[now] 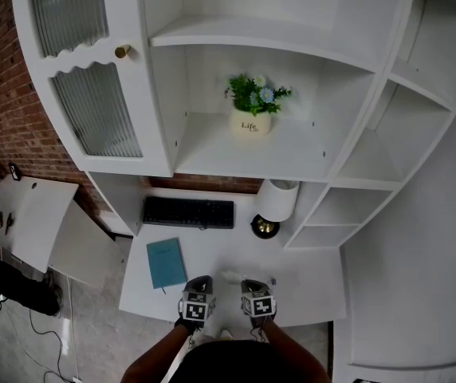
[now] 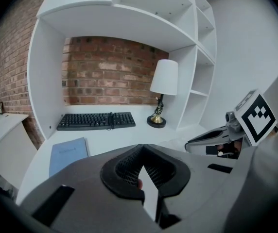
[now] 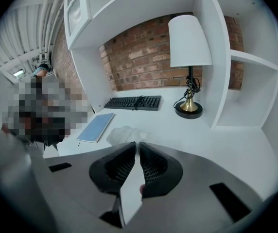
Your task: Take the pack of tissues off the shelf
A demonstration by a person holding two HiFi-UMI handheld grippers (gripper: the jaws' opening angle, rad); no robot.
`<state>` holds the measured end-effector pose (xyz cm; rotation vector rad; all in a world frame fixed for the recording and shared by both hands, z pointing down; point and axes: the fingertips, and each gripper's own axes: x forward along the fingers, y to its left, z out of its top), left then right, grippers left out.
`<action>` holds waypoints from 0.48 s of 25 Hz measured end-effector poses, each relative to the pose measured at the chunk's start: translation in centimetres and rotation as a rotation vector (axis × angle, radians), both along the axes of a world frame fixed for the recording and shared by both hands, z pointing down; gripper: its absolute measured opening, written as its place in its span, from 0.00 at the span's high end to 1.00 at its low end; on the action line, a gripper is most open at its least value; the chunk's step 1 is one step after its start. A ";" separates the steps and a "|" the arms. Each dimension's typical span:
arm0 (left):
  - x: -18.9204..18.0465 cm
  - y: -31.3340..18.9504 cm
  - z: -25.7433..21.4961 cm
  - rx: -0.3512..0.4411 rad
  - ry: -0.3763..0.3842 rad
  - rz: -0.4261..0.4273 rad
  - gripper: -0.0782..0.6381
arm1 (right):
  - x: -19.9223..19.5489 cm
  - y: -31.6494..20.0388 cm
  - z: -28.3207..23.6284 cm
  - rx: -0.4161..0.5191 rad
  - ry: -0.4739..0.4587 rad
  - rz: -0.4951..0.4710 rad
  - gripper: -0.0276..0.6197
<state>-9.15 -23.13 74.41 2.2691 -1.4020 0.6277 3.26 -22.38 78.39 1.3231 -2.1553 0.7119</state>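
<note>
Pinched shut and empty, left gripper and right gripper; could shove tissue pack across desk unless opened first.

Pack of tissues partly behind right gripper; notebook print too small

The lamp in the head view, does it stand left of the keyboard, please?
No, the lamp stands to the right of the keyboard.
</note>
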 end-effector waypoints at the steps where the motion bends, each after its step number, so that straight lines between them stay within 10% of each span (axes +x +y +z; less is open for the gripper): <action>1: 0.0 0.1 0.1 -0.002 -0.002 0.001 0.87 | 0.1 0.2 0.3 -0.007 0.004 0.004 0.91; 12: 0.0 0.9 1.9 -0.018 0.007 -0.009 0.87 | 0.4 0.3 2.9 -0.050 0.059 -0.021 0.91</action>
